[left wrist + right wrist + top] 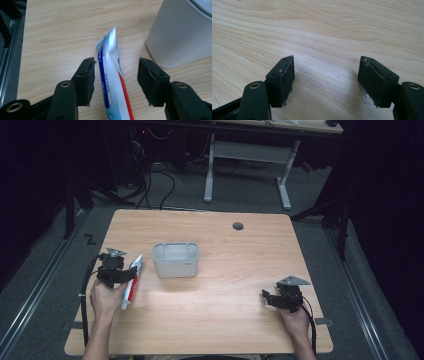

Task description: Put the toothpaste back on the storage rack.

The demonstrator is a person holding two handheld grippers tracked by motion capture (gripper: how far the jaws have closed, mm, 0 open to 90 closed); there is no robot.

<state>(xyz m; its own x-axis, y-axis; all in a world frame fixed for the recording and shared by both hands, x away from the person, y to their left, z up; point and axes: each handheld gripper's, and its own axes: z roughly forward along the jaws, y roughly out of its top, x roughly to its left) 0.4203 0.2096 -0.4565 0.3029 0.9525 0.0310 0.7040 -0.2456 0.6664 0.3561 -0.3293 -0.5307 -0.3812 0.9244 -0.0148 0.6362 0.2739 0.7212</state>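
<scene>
A toothpaste tube (111, 75) lies on the table (240, 265), just left of a white bin (175, 259). The left gripper (116, 80) is over the tube, jaws apart on either side of it. The right gripper (325, 77) hangs over bare wood, jaws apart, holding nothing.

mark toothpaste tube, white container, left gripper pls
toothpaste tube (113, 75): left gripper view, mid-body, between the open jaws.
white container (175, 260): high view, front wall.
left gripper (116, 80): left gripper view, midway between its fingertips.

Wooden table (240, 255), grey floor (45, 285), perhaps carpeted
</scene>
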